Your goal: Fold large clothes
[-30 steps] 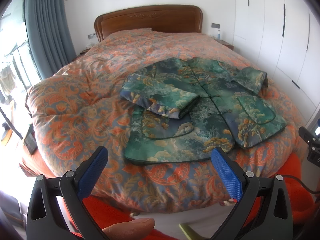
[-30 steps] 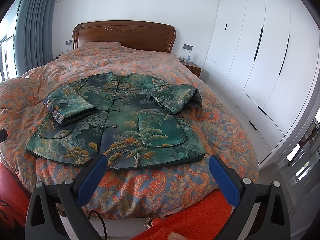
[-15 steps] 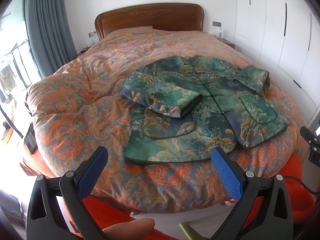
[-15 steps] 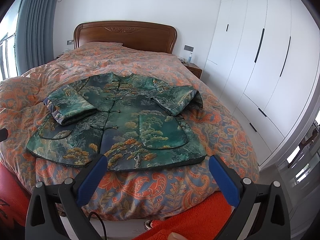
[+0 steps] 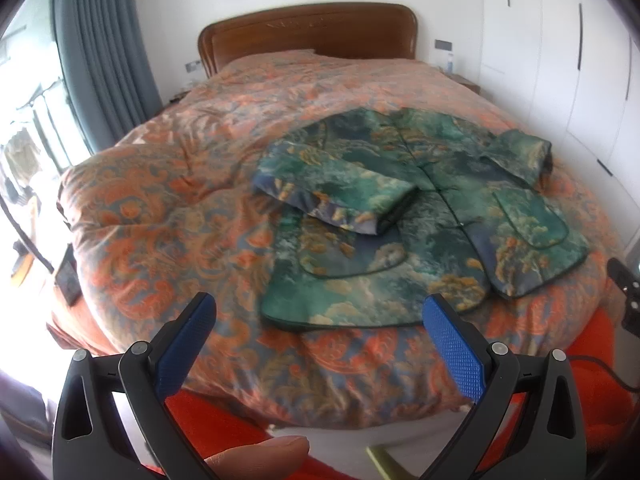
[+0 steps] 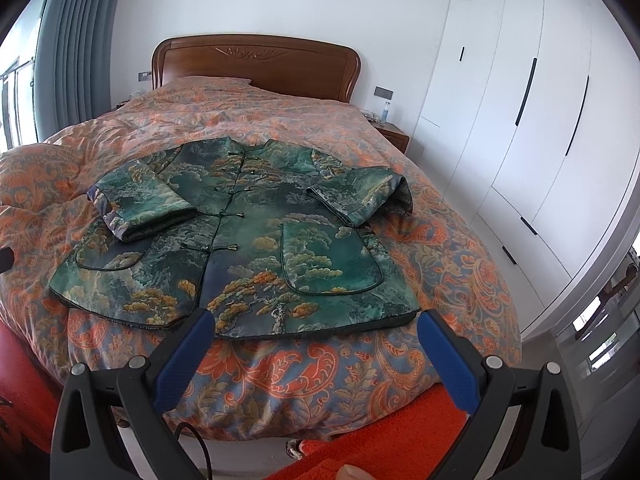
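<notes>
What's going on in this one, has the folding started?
A person holds both grippers open short of the bed's foot, touching nothing. A green patterned jacket lies buttoned on the orange quilt, both sleeves already folded across its front. The left gripper and right gripper face its bottom hem.

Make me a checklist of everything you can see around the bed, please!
Surface: bed covered by an orange paisley quilt.
Job's things: green jacket lying flat, buttoned, both sleeves folded inward.
Clutter: nothing seen on the quilt.
Grippers: left gripper and right gripper both open, empty, short of the hem.
Cables: black cable below the right gripper.
Surroundings: wooden headboard, white wardrobe, grey curtain, bottle on the nightstand.
</notes>
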A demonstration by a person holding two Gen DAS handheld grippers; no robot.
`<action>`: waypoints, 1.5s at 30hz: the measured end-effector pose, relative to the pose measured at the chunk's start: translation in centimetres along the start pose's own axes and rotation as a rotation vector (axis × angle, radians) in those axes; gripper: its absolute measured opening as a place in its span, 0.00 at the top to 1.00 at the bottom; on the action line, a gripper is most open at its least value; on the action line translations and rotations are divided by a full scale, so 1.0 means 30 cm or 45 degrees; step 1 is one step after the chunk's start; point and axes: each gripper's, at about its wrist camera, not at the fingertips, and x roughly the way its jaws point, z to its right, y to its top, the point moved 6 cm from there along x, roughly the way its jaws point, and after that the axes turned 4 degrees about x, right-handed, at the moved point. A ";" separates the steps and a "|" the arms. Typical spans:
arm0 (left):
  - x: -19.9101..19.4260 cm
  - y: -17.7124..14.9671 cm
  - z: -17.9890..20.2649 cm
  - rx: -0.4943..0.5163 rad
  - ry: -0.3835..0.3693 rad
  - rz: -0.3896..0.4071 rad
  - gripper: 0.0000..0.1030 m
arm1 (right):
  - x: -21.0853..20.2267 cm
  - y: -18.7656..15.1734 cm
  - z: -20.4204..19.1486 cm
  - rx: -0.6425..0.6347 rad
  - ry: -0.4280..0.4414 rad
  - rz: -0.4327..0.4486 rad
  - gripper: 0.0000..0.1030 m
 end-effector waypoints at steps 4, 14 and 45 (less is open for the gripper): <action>0.002 0.027 -0.026 -0.024 0.033 0.045 0.00 | 0.001 0.026 -0.005 -0.052 0.032 0.056 0.00; 0.042 0.067 -0.069 -0.060 0.044 0.073 0.00 | 0.173 0.041 -0.004 -0.016 0.334 -0.063 0.00; 0.121 -0.028 -0.105 -0.126 0.030 -0.098 0.00 | 0.956 0.511 0.563 0.048 -0.043 -0.192 0.90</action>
